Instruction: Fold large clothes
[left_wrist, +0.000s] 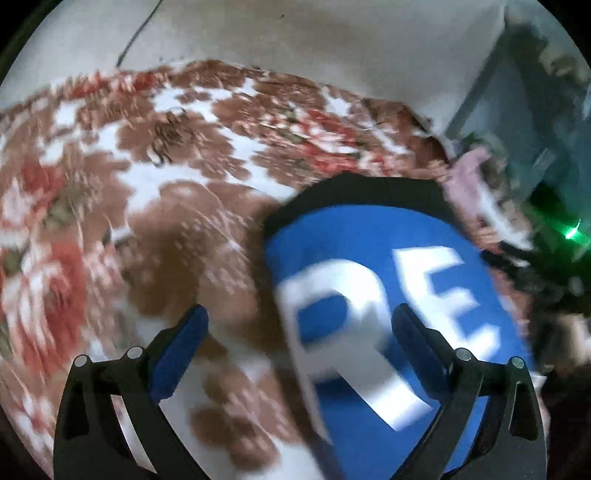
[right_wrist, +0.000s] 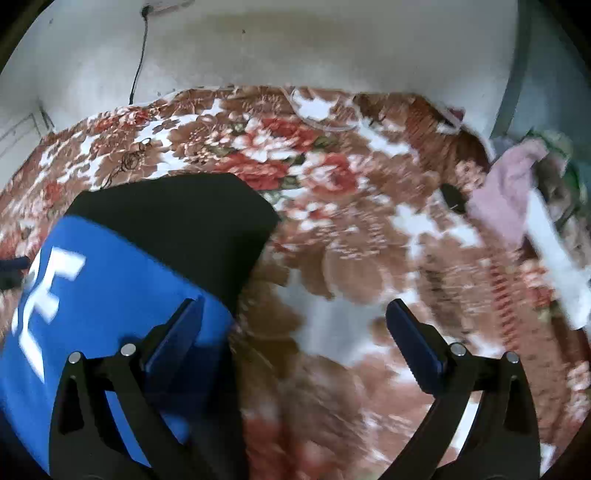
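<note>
A white wall (right_wrist: 332, 48) is filling the top of both views, and a thin dark cable (right_wrist: 139, 55) is hanging down it at the left. Below the wall, a floral blanket (left_wrist: 110, 206) in brown, red and white is spreading over the bed and taking up most of each picture; both views are smeared with blur.

The folded garment (left_wrist: 373, 258) is lying flat on this blanket. It is showing a blue panel with large white letters, and a black band along its far edge. In the left wrist view it is sitting to the right of centre, running under the right-hand finger; in the right wrist view the same garment (right_wrist: 122, 266) is sitting at the lower left, reaching under the left-hand finger.

At the blanket's right edge a loose heap of clothes (right_wrist: 517, 192), pinkish and white, is lying well apart from the garment. A small dark object (right_wrist: 453, 199) is resting on the blanket just beside that heap; what it is cannot be told.

The left gripper (left_wrist: 301, 325) is hovering over the garment's left border with its jaws spread wide and gripping nothing. The right gripper (right_wrist: 295, 317) is hovering over the garment's right border and the bare blanket, its jaws likewise released and wide apart. A green light (left_wrist: 572, 230) is glowing at the far right of the left wrist view.
</note>
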